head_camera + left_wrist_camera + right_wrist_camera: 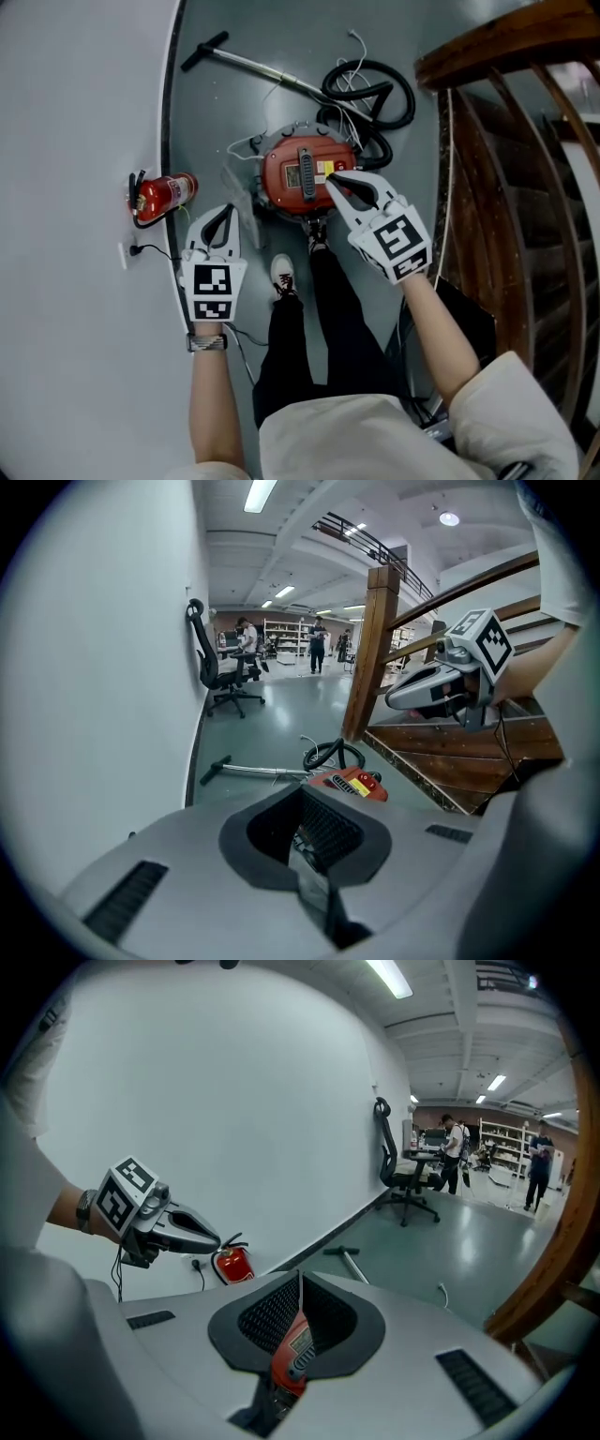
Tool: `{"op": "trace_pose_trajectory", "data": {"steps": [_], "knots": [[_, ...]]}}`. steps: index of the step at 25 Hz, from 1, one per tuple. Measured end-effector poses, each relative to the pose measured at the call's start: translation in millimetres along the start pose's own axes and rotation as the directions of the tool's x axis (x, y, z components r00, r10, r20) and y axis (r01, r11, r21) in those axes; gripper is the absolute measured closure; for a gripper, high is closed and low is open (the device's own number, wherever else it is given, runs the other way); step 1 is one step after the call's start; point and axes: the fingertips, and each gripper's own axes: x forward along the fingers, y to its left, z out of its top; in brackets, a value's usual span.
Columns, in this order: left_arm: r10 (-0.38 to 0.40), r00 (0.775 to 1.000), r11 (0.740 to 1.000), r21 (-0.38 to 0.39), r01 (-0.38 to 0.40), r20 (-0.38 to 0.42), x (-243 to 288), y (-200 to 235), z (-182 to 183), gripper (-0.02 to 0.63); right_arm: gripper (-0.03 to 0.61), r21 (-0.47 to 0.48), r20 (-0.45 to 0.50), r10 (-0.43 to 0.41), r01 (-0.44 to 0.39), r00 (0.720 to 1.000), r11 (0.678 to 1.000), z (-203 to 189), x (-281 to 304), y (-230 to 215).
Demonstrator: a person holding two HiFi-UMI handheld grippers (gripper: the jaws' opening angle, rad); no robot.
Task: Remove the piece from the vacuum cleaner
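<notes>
Though both closed, right claw (330,176) above vacuum cleaner (279,178), left claw (228,208) aside.

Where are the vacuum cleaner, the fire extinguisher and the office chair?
vacuum cleaner (281,178), head view, on its red housing.
fire extinguisher (167,194), head view, on its red cylinder.
office chair (208,663), left gripper view, on its backrest.

Vacuum cleaner (302,174) just ahead of you: round red canister, upright on the floor, dark handle across its top, yellow label beside it. Black hose (377,90) coiled behind; metal wand (258,67) lies flat.
</notes>
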Motion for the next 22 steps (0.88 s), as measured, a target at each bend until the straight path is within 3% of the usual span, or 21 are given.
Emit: {"op": "trace_pose_trajectory", "data": {"steps": [7,19,22], "knots": [[-0.024,0.998,0.999,-0.031,0.023,-0.053,30.1,-2.6,-37.0,0.614,0.548,0.044,-0.103,0.029,-0.024,0.994,0.999,-42.1,37.2,4.0],[-0.069,0.990,0.995,-0.078,0.060,-0.120,82.4,-4.0,-93.8,0.613,0.546,0.137,-0.136,0.005,0.014,0.991,0.990,-99.7,87.2,-10.6],[-0.092,0.986,0.992,-0.097,0.079,-0.138,91.2,-2.4,-106.7,0.574,0.545,0.161,-0.129,-0.001,0.022,0.992,0.987,-108.7,92.4,-14.8]]}}
